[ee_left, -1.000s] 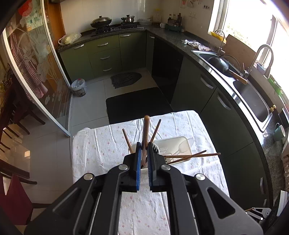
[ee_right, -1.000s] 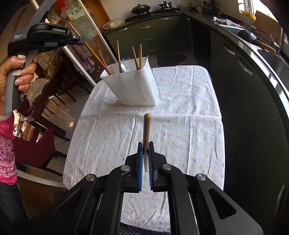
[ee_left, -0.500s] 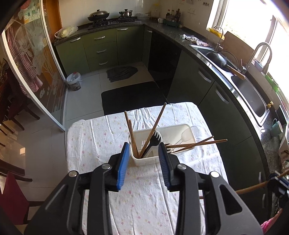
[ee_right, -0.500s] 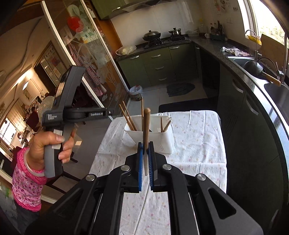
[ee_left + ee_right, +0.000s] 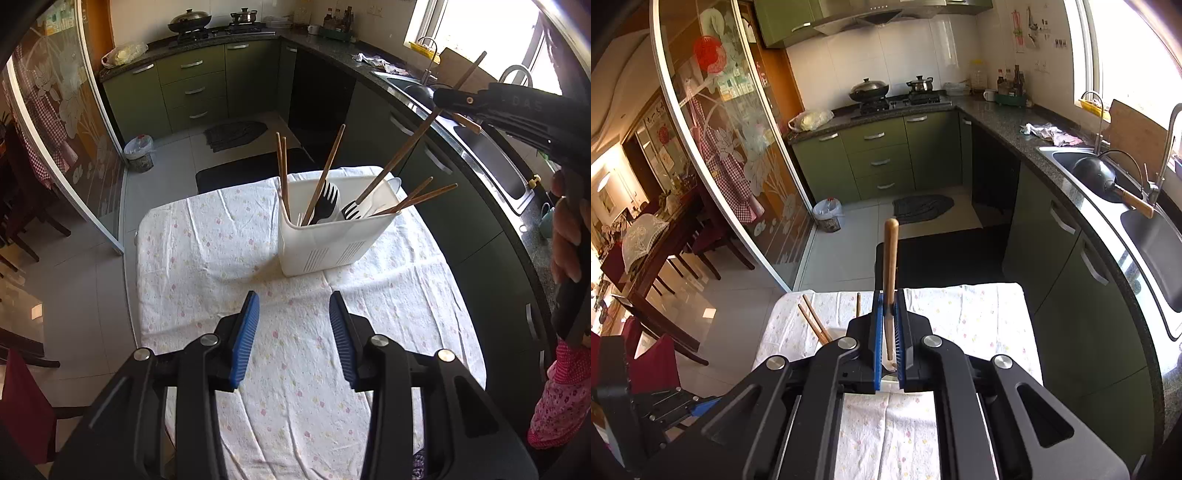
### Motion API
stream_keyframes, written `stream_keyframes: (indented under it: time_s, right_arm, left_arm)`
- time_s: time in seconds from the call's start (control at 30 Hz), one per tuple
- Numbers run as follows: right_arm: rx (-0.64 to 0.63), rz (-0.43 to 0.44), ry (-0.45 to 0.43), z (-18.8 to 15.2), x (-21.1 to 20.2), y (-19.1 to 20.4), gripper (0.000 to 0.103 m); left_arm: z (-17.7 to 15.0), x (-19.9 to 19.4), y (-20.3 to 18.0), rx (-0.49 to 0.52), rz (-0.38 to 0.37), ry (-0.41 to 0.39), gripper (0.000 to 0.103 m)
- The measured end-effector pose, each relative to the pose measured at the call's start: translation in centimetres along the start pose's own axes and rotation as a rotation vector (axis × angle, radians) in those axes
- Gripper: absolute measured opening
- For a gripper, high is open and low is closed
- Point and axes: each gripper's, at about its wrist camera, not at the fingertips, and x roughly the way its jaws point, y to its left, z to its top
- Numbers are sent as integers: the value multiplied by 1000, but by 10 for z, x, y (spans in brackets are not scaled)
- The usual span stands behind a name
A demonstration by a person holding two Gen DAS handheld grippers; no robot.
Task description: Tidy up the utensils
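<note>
A white plastic utensil caddy (image 5: 334,236) stands on the desk's flowered white cloth (image 5: 207,258), holding wooden chopsticks (image 5: 282,173), a black fork (image 5: 327,201) and a white spoon (image 5: 384,192). The right gripper (image 5: 889,332) has its jaws clamped on a wooden-handled utensil (image 5: 890,266), whose handle angles over the caddy's right side in the left wrist view. The left gripper (image 5: 293,332) hovers nearer the camera than the caddy, its jaws apart after just opening, nothing between them.
</note>
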Motion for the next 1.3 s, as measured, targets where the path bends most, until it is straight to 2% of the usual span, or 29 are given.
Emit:
stream_keyframes:
  time_s: [0.2,0.43,0.5,0.63,0.73,0.8,0.83,0.93,1.03,1.07,1.2,1.3]
  right_arm:
    - [-3,-11,75,-23,47,-4,7]
    - [-15,-18,118,-40,73,-4,8]
    - [-16,-19,126,-43,77,-5,30]
    - [-16,-5,118,-50,72,-4,39]
    - [-27,32,35,-59,37,-2,47]
    - [-48,65,-49,-71,-1,0,65]
    - [-64,76,-98,-80,-21,1,68]
    - [-101,70,-249,-118,-80,-2,85]
    - [-106,48,-368,-163,-123,-12,99]
    - [-100,45,-395,-178,-134,-16,99]
    - [-74,20,-442,-232,-153,-33,99]
    - [-62,9,-452,-266,-155,-41,99]
  left_arm:
    - [-21,9,12,-12,-26,18,38]
    - [-31,26,14,-23,-36,40,38]
    - [-32,28,11,-16,-32,39,38]
    - [-38,25,5,-14,-20,-5,39]
    - [-47,14,-3,-4,10,-103,45]
    - [-55,4,-10,5,30,-185,52]
    - [-60,-1,-14,10,42,-231,54]
    - [-77,-17,-24,10,73,-356,67]
    - [-97,-27,-32,-11,81,-438,82]
    - [-104,-30,-34,-19,84,-462,87]
    - [-135,-37,-43,-50,147,-549,95]
    - [-156,-40,-47,-74,197,-587,96]
